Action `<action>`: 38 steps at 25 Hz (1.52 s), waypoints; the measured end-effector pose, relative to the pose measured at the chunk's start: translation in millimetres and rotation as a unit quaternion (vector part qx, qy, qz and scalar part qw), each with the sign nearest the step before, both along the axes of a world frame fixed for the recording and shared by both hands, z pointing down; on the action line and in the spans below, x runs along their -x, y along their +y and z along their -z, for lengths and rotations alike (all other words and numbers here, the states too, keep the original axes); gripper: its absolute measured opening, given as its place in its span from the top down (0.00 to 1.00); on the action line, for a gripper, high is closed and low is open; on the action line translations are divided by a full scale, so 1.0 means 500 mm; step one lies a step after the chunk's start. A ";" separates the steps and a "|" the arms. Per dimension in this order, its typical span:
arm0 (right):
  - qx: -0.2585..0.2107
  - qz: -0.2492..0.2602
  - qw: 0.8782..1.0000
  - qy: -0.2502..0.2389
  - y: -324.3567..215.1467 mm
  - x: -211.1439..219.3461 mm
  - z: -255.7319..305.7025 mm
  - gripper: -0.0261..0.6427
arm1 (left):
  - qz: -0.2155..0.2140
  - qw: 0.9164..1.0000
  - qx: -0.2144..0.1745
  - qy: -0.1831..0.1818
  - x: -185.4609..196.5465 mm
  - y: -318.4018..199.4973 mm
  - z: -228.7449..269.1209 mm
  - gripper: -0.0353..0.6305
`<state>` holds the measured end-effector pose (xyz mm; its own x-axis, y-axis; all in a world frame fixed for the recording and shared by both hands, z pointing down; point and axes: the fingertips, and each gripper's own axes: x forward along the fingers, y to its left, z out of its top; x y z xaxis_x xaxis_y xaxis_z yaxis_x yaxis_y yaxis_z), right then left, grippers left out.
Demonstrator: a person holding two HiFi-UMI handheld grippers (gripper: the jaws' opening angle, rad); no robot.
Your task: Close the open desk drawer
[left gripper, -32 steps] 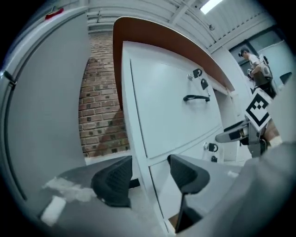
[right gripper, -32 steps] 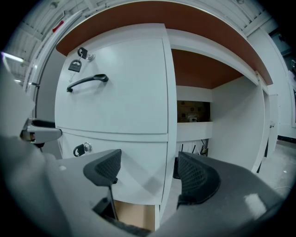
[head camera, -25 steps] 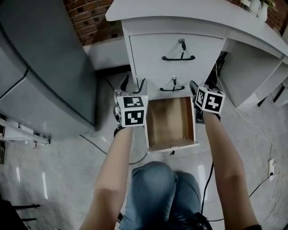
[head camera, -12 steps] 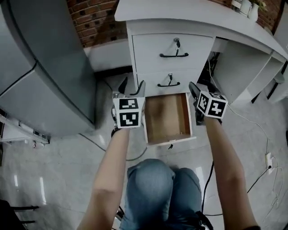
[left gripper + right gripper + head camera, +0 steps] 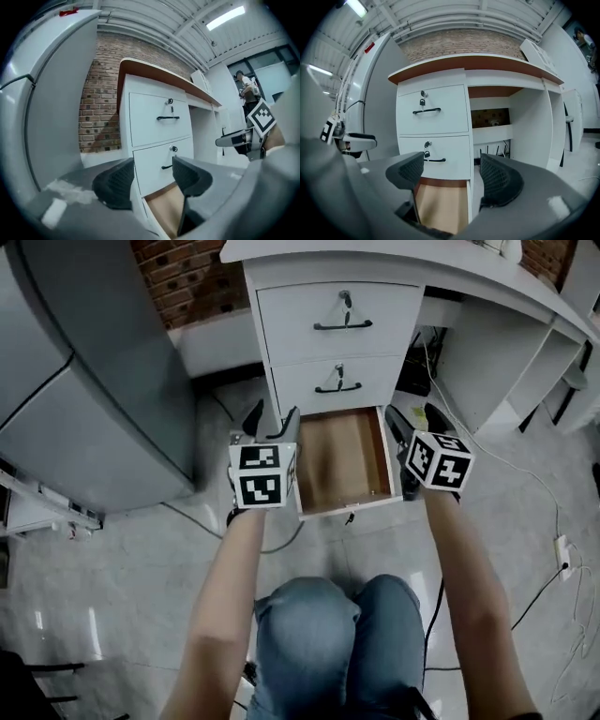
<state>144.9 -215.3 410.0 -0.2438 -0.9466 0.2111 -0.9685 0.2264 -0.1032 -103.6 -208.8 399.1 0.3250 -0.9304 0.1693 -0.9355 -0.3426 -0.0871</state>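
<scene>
Looking down from the head view: the drawer (image 5: pixel 342 460), lowest of three under the white worktop (image 5: pixel 309 251), stands pulled out toward the person. Its wooden bottom is bare and its long axis runs from the desk face straight back at the knees. Left tongs (image 5: pixel 272 418) sit by its left wall and right tongs (image 5: pixel 414 418) by its right wall. Both point at the desk and are about equally near. Here's what matters: the front panel (image 5: pixel 349 505) lies on the person's side of both tips. So a push shut, I judge, must run away from the person along that long axis, and neither tip is behind the panel yet.

Over to the left gripper view: the left tongs (image 5: pixel 151 168) stand wide apart, nothing pinched. The drawer (image 5: pixel 164 213) shows low and just right of centre, its left wall rising into the gap between the pads. Whether a pad touches that wall, I can't tell.

Now the right gripper view: the right tongs (image 5: pixel 452 173) are wide as well, and empty. The drawer (image 5: pixel 440 206) fills the lower part of the gap, with its right wall standing between the pads. No pad looks pressed on it. The closed drawers sit dead ahead, so the push line looks square to the desk.
</scene>
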 end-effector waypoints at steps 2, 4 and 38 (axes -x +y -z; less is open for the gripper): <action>0.000 0.008 1.000 -0.003 0.019 0.003 -0.011 0.41 | -0.009 1.000 0.005 -0.001 -0.009 0.020 -0.015 0.56; 0.006 0.012 1.000 -0.004 0.035 0.004 -0.033 0.41 | -0.018 1.000 0.009 -0.011 -0.015 0.038 -0.034 0.56; 0.155 0.066 0.977 0.132 0.206 -0.025 -0.564 0.41 | -0.116 0.978 0.168 -0.042 -0.094 0.229 -0.492 0.56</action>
<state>157.6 -112.4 691.8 -0.2585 -0.7907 0.5550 -0.9348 0.3495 0.0625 -56.4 -94.1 645.2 0.4930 -0.7204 0.4878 -0.8230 -0.5681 -0.0072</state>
